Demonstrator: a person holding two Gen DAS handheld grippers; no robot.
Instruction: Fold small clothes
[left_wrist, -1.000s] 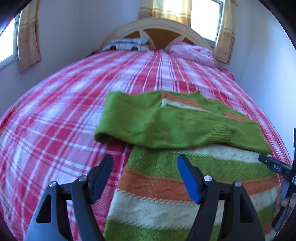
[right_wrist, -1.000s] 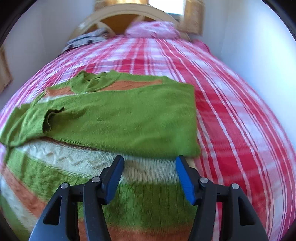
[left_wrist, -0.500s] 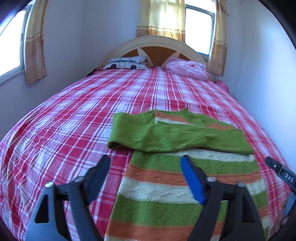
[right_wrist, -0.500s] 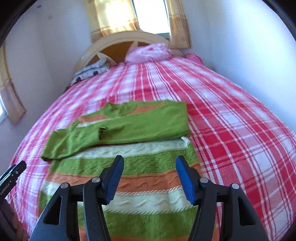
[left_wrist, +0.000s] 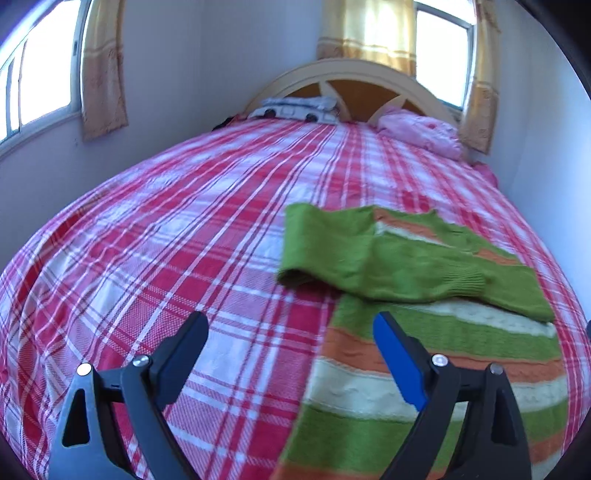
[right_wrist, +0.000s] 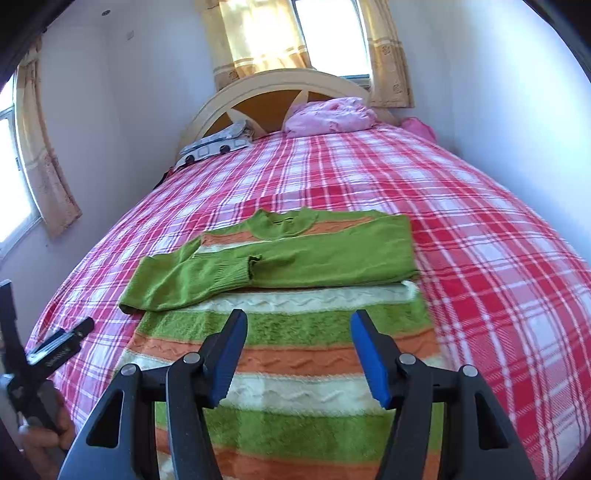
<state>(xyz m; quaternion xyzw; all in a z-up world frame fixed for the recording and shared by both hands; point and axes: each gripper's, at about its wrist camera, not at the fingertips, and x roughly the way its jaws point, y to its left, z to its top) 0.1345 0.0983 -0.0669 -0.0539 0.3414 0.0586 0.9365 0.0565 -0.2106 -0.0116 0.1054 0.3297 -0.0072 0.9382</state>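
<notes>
Hovering over the bed (right_wrist: 498, 258), we hold both tongs spread and empty; the sweater (right_wrist: 295, 332) lies flat, sleeves folded across, long axis running away toward the headboard; right tongs (right_wrist: 299, 354) sit over its hem, left tongs (left_wrist: 291, 354) off its left edge.

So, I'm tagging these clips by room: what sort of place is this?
A bedroom, most likely in a home: a bed with a red plaid bedspread and arched headboard, a pink pillow, and curtained windows. A striped sweater lies on the bed.
</notes>
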